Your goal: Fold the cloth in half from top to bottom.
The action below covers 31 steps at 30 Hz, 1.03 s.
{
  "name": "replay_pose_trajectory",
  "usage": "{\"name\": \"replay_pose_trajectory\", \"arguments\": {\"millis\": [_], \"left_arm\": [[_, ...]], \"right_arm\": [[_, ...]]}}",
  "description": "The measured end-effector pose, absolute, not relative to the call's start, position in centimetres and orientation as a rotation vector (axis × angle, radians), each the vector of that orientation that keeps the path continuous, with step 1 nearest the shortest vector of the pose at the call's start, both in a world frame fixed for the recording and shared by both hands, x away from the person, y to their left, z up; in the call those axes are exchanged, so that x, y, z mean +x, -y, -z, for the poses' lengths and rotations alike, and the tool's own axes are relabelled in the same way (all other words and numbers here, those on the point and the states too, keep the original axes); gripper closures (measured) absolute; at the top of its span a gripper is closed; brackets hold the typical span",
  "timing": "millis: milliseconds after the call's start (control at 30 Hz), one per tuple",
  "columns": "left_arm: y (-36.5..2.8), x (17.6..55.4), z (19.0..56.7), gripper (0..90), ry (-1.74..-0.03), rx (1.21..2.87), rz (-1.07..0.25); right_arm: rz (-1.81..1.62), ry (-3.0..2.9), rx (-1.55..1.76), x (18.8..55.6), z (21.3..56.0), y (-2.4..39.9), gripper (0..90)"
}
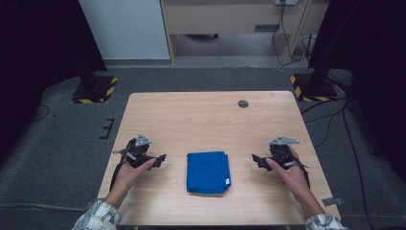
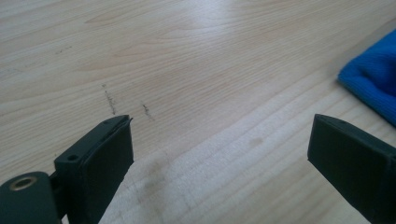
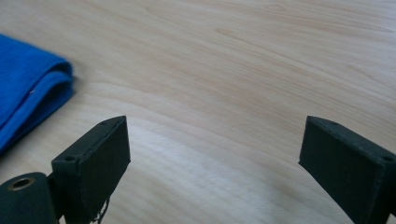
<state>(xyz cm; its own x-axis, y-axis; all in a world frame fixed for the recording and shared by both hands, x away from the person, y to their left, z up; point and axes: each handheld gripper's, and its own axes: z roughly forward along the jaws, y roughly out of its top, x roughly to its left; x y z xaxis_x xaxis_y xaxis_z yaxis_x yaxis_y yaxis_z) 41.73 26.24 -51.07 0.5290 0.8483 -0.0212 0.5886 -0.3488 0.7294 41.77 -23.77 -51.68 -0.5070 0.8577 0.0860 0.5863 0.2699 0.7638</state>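
A folded blue cloth [image 1: 208, 172] lies on the wooden table [image 1: 206, 120], near its front edge and midway between my hands. It has a small white tag at its front right corner. My left gripper [image 1: 160, 158] rests to the cloth's left, open, its jaws pointing toward the cloth with nothing between them. In the left gripper view the cloth [image 2: 376, 79] shows at the right edge, beyond the open gripper [image 2: 219, 149]. My right gripper [image 1: 256, 159] sits to the cloth's right, open and empty. In the right gripper view, folded layers of the cloth [image 3: 28, 88] lie left of the gripper [image 3: 215, 149].
A dark round grommet [image 1: 243, 103] sits in the table near its far right. Black stand bases with yellow-black tape [image 1: 95, 88] [image 1: 313, 86] stand on the grey floor beyond the table's far corners. Faint pencil marks [image 2: 109, 100] show on the wood.
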Motion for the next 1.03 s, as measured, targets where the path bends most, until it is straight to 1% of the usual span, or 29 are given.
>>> {"name": "replay_pose_trajectory", "arguments": {"millis": [133, 400, 500, 567, 700, 1033], "left_arm": [[-26.3, 43.0, 51.7, 6.2, -1.189, 2.054, -0.483], [-26.9, 44.2, 52.8, 7.4, -1.256, 2.039, -0.516], [-26.8, 44.4, 53.1, 7.2, -1.276, 2.048, -0.531], [-26.7, 44.5, 53.3, 6.9, -1.29, 2.048, -0.517], [-26.5, 44.5, 53.6, 5.5, -1.279, 2.066, -0.532], [-26.4, 44.2, 53.7, 2.7, -1.282, 2.064, -0.538]], "right_arm": [[-1.066, -2.18, 1.355, 42.9, 51.7, 24.8, 8.9], [-0.99, -2.122, 1.456, 45.1, 52.4, 26.2, 10.7], [-0.948, -2.104, 1.476, 45.7, 53.0, 26.4, 8.9], [-0.923, -2.087, 1.493, 46.0, 53.3, 26.3, 8.2], [-0.884, -2.052, 1.494, 46.4, 53.9, 25.8, 6.9], [-0.841, -2.027, 1.527, 46.3, 54.0, 24.7, 1.6]]}}
